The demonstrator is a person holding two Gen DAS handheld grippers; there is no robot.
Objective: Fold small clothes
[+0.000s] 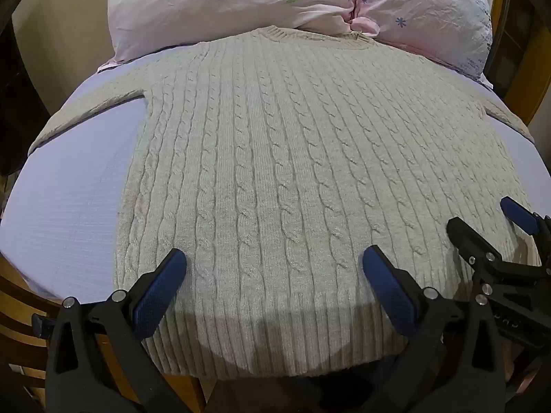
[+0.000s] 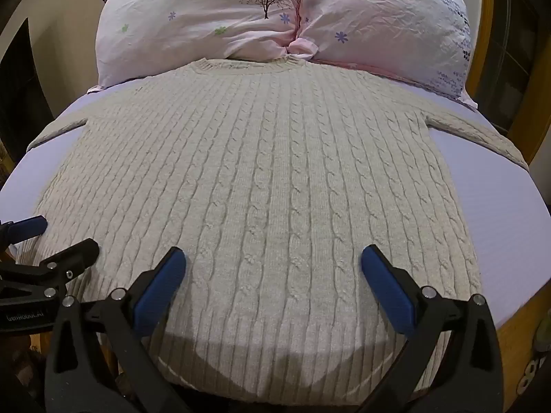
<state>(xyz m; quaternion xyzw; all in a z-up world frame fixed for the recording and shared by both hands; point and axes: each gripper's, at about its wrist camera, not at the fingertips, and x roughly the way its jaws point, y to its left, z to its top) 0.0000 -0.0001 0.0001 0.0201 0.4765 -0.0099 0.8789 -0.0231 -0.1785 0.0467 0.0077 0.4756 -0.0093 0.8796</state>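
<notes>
A cream cable-knit sweater (image 1: 275,158) lies flat and face up on a pale lilac bed sheet (image 1: 69,213), collar at the far end, both sleeves spread out to the sides. Its ribbed hem hangs over the near edge. It also shows in the right wrist view (image 2: 261,179). My left gripper (image 1: 274,261) is open and empty, held above the hem left of centre. My right gripper (image 2: 273,261) is open and empty above the hem's right part. The right gripper's fingers (image 1: 516,213) also show at the right edge of the left wrist view.
Two pink flowered pillows (image 2: 206,24) lie against the collar at the far end. The bed has a wooden frame (image 1: 530,69) along the right side and wooden slats (image 1: 20,327) at the near left. Bare sheet (image 2: 499,213) lies on both sides of the sweater.
</notes>
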